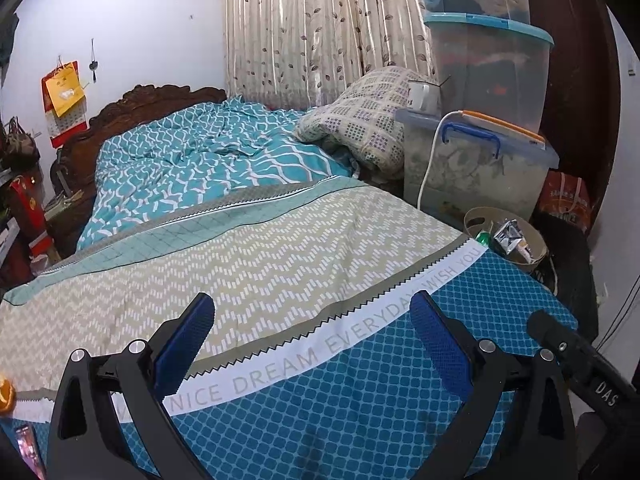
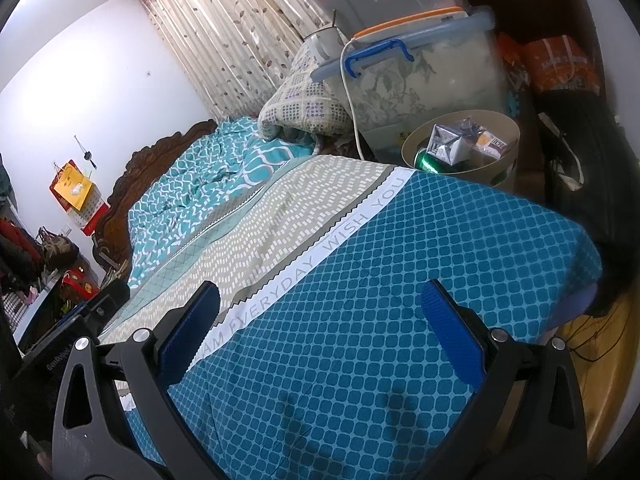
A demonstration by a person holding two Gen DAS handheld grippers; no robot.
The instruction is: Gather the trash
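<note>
Bedroom, bedspread (image 2: 360, 280) filling both frames, both grippers hovering with jaws apart and empty, left gripper (image 1: 312, 328), right gripper (image 2: 320, 312), trash bin (image 2: 508, 160) sitting off the bed's upper right corner, nearer the right one, wrappers and can already inside.

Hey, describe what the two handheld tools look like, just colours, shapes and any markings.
Both the left tool and the right tool look alike: black plastic frames with triangular cut-outs and silver round bolts at the joints. Each has two fingers faced with textured blue pads. A black body lettered "DAS" shows at the left view's edge.
</note>
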